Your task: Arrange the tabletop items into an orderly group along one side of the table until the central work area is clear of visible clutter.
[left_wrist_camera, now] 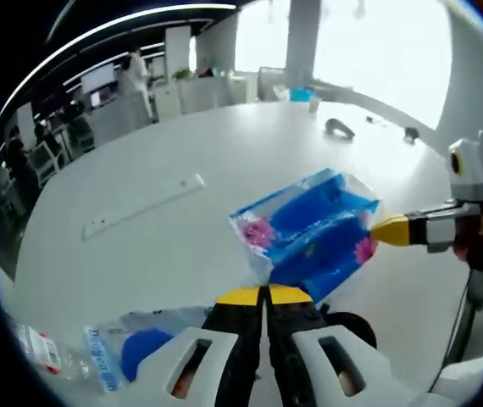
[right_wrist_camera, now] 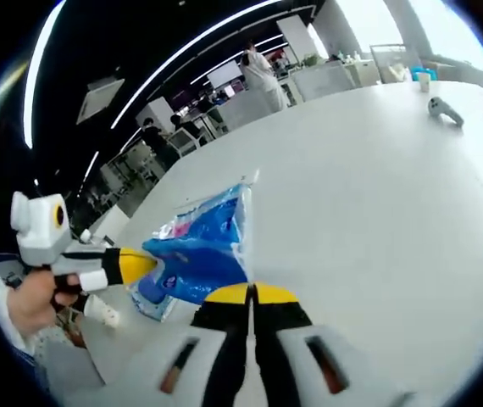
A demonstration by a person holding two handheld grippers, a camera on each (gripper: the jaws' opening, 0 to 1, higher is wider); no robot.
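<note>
A blue tissue pack (left_wrist_camera: 309, 233) in clear wrapping with pink flowers hangs tilted above the white table (left_wrist_camera: 182, 161). My left gripper (left_wrist_camera: 263, 295) is shut, its yellow tips pinching the wrapper at the pack's near corner. My right gripper (left_wrist_camera: 390, 231) comes in from the right, shut on the pack's other end. In the right gripper view the same pack (right_wrist_camera: 199, 250) lies just beyond my right gripper (right_wrist_camera: 252, 294), whose jaws are closed at its edge. The left gripper (right_wrist_camera: 136, 264) meets the pack from the left, held by a hand (right_wrist_camera: 30, 309).
A long white strip (left_wrist_camera: 144, 206) lies flat on the table to the left. A blue-and-clear packet (left_wrist_camera: 140, 343) and a plastic bottle (left_wrist_camera: 42, 348) sit near the front edge. A dark object (left_wrist_camera: 339, 129) (right_wrist_camera: 445, 108) and a cup (left_wrist_camera: 313, 103) stand far off.
</note>
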